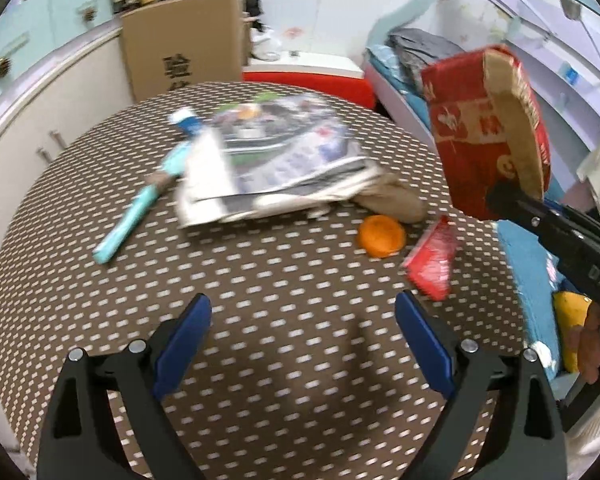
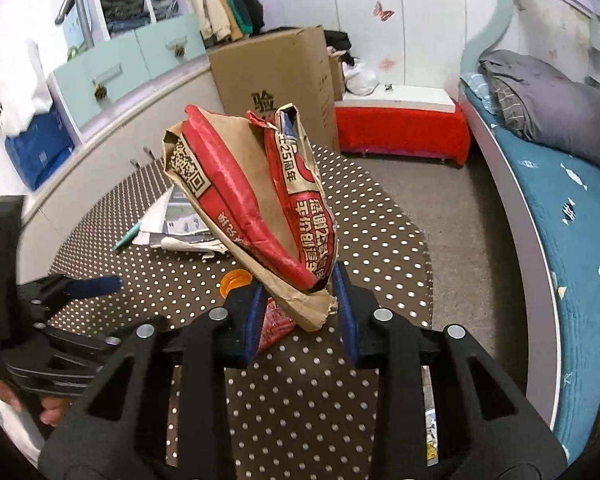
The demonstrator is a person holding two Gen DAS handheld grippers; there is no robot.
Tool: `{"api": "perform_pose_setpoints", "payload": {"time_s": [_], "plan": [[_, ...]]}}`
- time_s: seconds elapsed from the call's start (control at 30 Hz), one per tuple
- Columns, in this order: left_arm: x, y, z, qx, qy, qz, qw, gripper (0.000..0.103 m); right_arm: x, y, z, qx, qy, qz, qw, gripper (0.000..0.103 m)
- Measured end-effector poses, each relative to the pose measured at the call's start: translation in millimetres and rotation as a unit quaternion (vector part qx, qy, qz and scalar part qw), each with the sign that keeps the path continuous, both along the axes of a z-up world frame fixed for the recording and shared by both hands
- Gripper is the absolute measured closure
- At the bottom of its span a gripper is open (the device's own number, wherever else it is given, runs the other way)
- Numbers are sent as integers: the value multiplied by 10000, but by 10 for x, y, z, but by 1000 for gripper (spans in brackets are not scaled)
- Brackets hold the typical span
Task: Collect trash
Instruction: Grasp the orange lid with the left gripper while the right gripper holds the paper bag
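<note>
My right gripper (image 2: 300,288) is shut on the bottom corner of a crumpled red and brown paper bag (image 2: 256,208) and holds it upright in the air. In the left wrist view the same bag (image 1: 484,128) hangs above the right edge of the round dotted table (image 1: 260,280). My left gripper (image 1: 304,320) stands open over bare cloth, holding nothing. On the table lie an orange piece of fruit (image 1: 381,236), a red wrapper (image 1: 432,260), a stack of newspapers (image 1: 276,160), a teal tube (image 1: 128,220) and a brown crumpled paper (image 1: 396,200).
A tall cardboard box (image 1: 184,44) stands behind the table beside a white cabinet (image 1: 40,112). A red bench (image 2: 400,128) sits at the back and a bed (image 2: 560,220) runs along the right. A hand (image 1: 592,344) grips the right tool.
</note>
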State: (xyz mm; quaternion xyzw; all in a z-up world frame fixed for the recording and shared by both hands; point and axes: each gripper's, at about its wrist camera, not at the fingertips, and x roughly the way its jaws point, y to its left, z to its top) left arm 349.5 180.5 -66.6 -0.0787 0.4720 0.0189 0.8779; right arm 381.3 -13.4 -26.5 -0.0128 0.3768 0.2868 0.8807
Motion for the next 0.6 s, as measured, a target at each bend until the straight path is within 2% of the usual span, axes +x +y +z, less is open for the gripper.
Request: {"api": "perform_pose_setpoints", "payload": {"time_s": [0.13, 0.23, 0.27, 0.37, 0.43, 0.47, 0.53, 0.57, 0.6], "plan": [[191, -155, -30, -271, 2, -335, 9991, 12, -47, -185, 58, 102, -12, -215, 9997, 71], [334, -196, -80, -423, 52, -372, 9984, 13, -56, -289, 33, 133, 14, -316, 9994, 71], [380, -200, -81, -463, 19, -359, 9983, 17, -63, -321, 14, 89, 2, -369, 9993, 71], [525, -217, -100, -210, -145, -283, 9993, 28, -57, -441, -61, 161, 169, -439, 9988, 71], [634, -243, -189, -89, 57, -304, 9995, 35, -72, -479, -90, 151, 214, -491, 9985, 71], [650, -251, -194, -29, 11, -320, 9995, 37, -79, -501, -104, 132, 205, -512, 9984, 71], [673, -304, -188, 86, -161, -441, 9989, 48, -81, -530, -136, 132, 252, -509, 9983, 71], [685, -323, -199, 124, -133, -454, 9988, 61, -80, -552, -169, 132, 329, -515, 9980, 71], [679, -351, -209, 336, -164, -419, 9984, 71, -78, -562, -192, 94, 379, -565, 9976, 71]]}}
